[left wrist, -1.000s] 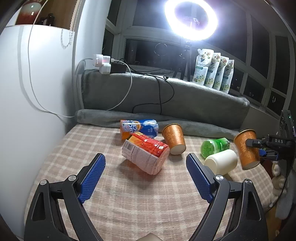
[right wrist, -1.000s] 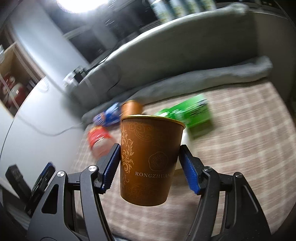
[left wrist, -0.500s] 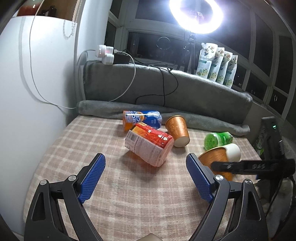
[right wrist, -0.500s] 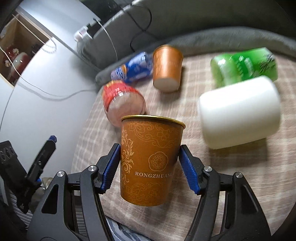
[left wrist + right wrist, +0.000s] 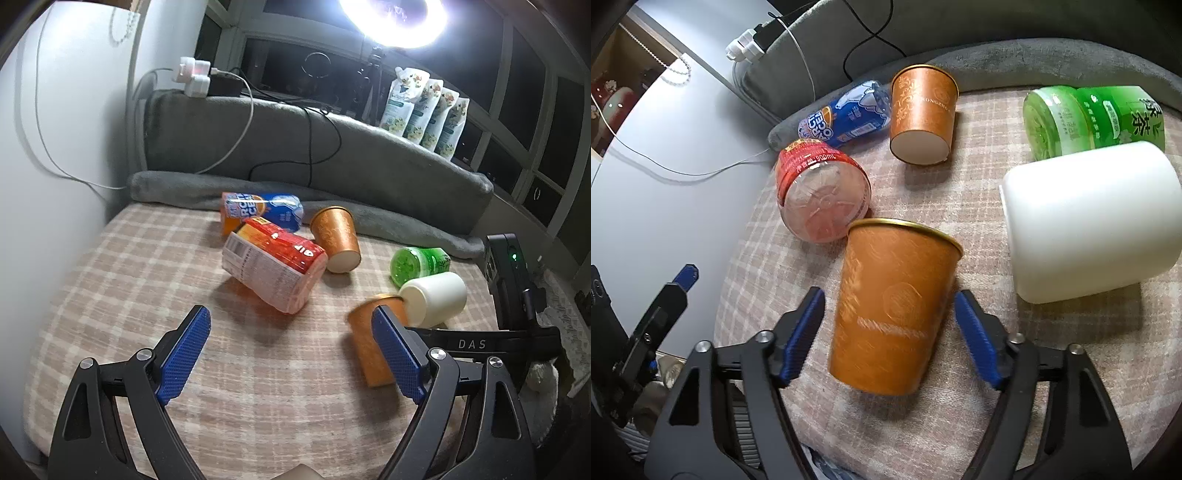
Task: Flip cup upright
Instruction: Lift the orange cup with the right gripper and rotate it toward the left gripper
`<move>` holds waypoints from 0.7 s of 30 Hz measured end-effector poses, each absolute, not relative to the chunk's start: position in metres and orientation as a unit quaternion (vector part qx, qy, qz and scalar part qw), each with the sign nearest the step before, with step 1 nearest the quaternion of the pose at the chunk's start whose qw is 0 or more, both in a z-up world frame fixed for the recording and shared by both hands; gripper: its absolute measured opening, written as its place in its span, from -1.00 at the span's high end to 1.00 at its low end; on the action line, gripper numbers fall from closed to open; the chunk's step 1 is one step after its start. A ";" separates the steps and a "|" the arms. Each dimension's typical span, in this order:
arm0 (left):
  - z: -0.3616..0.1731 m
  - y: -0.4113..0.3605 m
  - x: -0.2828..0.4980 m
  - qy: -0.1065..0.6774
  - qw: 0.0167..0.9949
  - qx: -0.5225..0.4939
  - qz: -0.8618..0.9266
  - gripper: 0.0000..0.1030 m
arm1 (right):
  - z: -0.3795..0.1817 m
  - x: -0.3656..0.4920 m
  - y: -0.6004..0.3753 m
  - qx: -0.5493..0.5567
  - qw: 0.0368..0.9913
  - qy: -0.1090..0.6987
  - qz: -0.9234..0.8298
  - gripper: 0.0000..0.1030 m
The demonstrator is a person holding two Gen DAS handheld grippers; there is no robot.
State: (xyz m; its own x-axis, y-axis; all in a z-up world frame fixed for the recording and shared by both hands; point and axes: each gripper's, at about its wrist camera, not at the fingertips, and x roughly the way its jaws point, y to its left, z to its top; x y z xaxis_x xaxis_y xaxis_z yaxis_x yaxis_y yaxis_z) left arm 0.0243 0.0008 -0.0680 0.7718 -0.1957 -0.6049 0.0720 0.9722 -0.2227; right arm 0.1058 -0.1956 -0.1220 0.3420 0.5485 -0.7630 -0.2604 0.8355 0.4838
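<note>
An orange paper cup [image 5: 894, 314] stands mouth-up on the checked cloth, slightly tilted and blurred, between the fingers of my right gripper [image 5: 890, 332]. The jaws are spread wider than the cup, with gaps on both sides. In the left wrist view the same cup [image 5: 369, 343] stands partly behind the right finger of my left gripper [image 5: 291, 350], which is open and empty above the cloth. A second orange cup [image 5: 921, 114] lies on its side at the back, also in the left wrist view [image 5: 336, 238].
A red-labelled bottle [image 5: 275, 264], a blue bottle [image 5: 262, 214], a green bottle [image 5: 1097, 118] and a white cup [image 5: 1089, 221] lie on the checked cloth [image 5: 129, 280]. A grey cushion [image 5: 332, 162] and cables run along the back, a white wall on the left.
My right gripper lowered the orange cup onto the cloth and opened, letting go of it. The left gripper stayed open and shifted little.
</note>
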 end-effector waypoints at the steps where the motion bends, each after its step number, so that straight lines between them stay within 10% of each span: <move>1: -0.069 0.000 0.025 0.333 0.935 -0.096 -0.075 -0.73 | -0.119 0.104 -0.197 0.139 0.810 0.513 0.251 -0.50; 21: -0.120 -0.029 0.098 0.483 0.820 -0.220 -0.213 -0.71 | -0.038 0.045 -0.295 0.115 0.908 0.383 0.127 -0.50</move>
State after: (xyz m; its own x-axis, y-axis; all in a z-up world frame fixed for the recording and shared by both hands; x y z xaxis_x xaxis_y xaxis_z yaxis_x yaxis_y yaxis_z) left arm 0.0978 -0.0290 -0.1199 0.4432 -0.5618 -0.6985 0.1370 0.8125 -0.5666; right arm 0.0446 -0.2947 -0.0383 0.6751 0.3178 -0.6658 -0.1419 0.9415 0.3056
